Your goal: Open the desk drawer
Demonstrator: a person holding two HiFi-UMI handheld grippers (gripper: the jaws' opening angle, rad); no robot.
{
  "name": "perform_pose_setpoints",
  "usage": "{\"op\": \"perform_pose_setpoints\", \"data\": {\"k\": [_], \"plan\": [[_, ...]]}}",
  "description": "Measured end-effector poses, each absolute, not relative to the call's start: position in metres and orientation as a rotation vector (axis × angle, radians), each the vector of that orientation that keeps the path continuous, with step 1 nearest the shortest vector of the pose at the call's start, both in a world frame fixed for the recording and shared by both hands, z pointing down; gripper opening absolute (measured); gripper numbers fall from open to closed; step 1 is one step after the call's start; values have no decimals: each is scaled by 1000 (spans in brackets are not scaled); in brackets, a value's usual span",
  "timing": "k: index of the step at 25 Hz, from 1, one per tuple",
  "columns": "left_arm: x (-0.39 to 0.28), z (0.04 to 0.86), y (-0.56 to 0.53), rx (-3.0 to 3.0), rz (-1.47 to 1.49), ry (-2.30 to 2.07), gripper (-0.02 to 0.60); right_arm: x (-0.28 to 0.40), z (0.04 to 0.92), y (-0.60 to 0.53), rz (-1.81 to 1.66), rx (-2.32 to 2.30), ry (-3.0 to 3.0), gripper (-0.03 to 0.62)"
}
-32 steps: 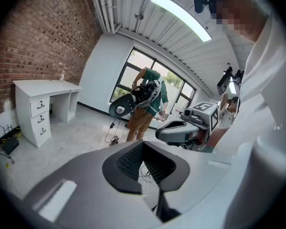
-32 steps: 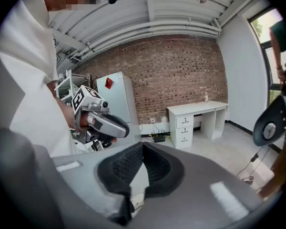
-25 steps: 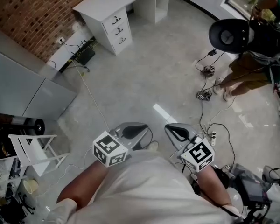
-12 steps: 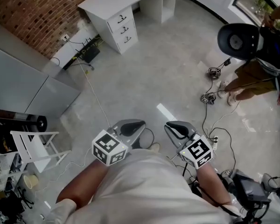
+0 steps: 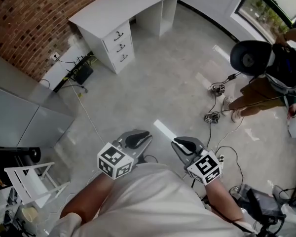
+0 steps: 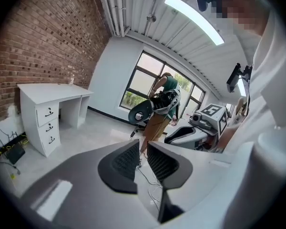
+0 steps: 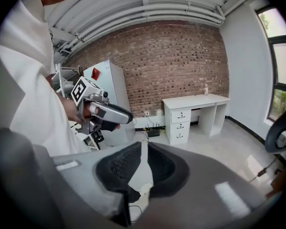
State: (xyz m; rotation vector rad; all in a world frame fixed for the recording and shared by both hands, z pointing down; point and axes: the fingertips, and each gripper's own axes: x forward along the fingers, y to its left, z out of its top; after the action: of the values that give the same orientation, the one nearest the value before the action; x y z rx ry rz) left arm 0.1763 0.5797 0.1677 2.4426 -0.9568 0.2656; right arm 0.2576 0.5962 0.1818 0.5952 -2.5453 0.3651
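A white desk [image 5: 123, 4] is seen standing against the brick wall [image 5: 24, 19], well apart from both grippers, and a stack of three drawers [image 5: 119, 46] is set in its near end, each one pushed in flush and fitted with a small dark handle. Grey floor [image 5: 158, 88] is spread between the person and the desk. A black box with cables [image 5: 82, 73] is placed at the foot of the wall beside the drawers, and a thin pale cord [image 5: 91, 122] is trailed from it across the floor towards the person. A white folding frame [image 5: 29, 179] is set at the left. At the right a second person [image 5: 266, 83] is seen beside a black office chair [image 5: 250, 58] near the window [image 5: 276, 4], with loose cables [image 5: 219, 112] scattered below. A tall pale cabinet [image 7: 112, 97] is marked with a red sticker [image 7: 95, 74], whose print is too small to be read. Black-and-white square patterns are carried on the left marker cube [image 5: 115, 160] and the right marker cube [image 5: 204, 167]. The left gripper [image 6: 143, 151] is held with its ribbed pads [image 6: 126, 161] a narrow slit apart, nothing being gripped. The right gripper [image 7: 144, 151] is held likewise, its dark pads [image 7: 121, 163] parted only by a thin gap, with nothing between them and nothing touched.
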Motion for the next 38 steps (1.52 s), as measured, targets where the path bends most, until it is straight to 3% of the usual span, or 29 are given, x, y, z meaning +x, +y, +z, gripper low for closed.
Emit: {"op": "perform_pose_setpoints", "data": {"k": [9, 19, 27, 38], "plan": [[96, 172, 432, 2475, 228, -865, 54, 171, 175, 442, 381, 690, -2509, 29], [10, 198, 313, 2379, 191, -1021, 54, 89, 235, 297, 531, 568, -2502, 29], [-28, 227, 190, 2291, 276, -1093, 54, 18, 319, 133, 736, 444, -2495, 28], [-22, 291, 14, 2301, 375, -1015, 54, -56, 500, -51, 1029, 373, -2391, 28]]}}
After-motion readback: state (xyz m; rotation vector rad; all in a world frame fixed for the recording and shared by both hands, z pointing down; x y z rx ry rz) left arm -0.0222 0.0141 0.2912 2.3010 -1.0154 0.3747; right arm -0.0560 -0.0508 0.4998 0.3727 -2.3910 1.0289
